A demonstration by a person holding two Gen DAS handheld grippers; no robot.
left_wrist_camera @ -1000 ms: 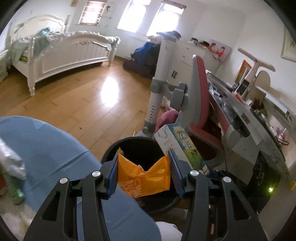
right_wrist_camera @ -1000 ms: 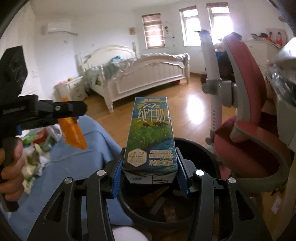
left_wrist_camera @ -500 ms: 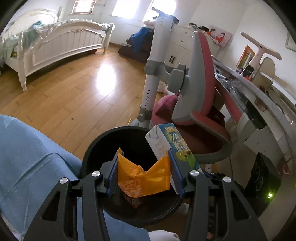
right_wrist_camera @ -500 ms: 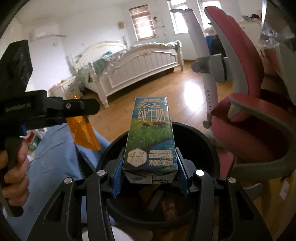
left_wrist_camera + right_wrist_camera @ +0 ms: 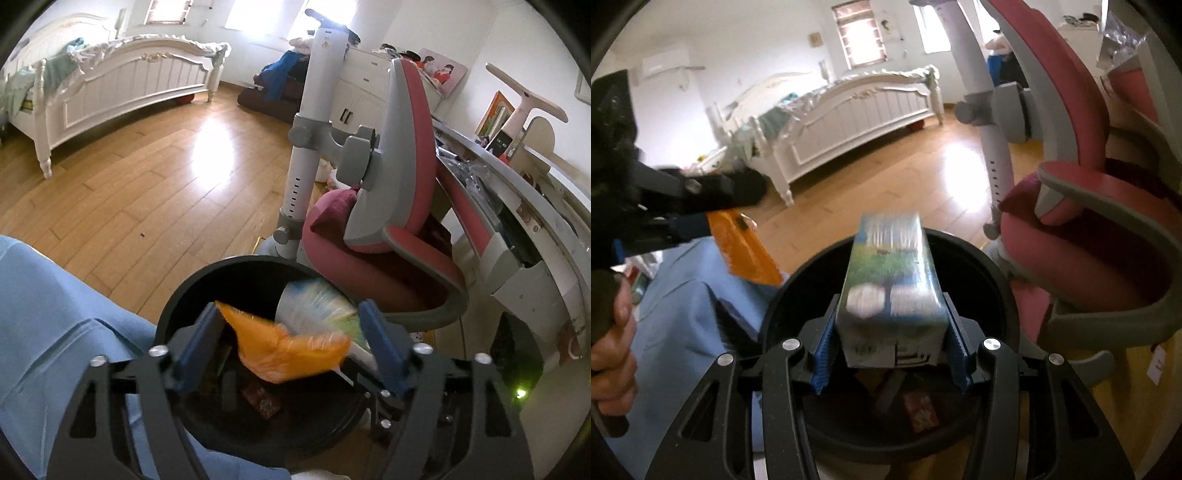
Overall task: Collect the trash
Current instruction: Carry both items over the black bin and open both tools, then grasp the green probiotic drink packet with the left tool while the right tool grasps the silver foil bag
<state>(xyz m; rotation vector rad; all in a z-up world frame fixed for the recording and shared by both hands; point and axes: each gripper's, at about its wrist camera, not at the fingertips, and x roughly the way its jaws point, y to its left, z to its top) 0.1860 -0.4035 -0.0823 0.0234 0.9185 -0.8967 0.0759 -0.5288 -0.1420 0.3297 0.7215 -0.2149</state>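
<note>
**Left wrist view: both pieces of trash hang right over the open bin**

Left wrist view shows the left gripper (image 5: pixel 291 343) pointing down at the black bin (image 5: pixel 192 295). Its jaws are opening, and the blue pads stand wide. The orange wrapper (image 5: pixel 280 350) is between them but looks blurry and loose, so I think it is slipping free. It sits straight above the mouth of the bin, with other trash down at the bottom.

From the right wrist view, the right gripper (image 5: pixel 890 350) has a milk carton (image 5: pixel 890 280) between its pads. Its jaws are opening too, only a little. The pads look close against the carton's sides, though blur makes it hard to say if they press. The carton's long side points away from the gripper, forward over the bin (image 5: pixel 979 251). Its far end hangs over the middle of the hole.

So the bin lies just below and ahead of both grippers. Neither has to go sideways. The wrapper looks set to fall first. The carton is long, so it may tip forward as it falls. A pink chair (image 5: pixel 1089 229) stands just beside the bin, clear of the hole.
</note>
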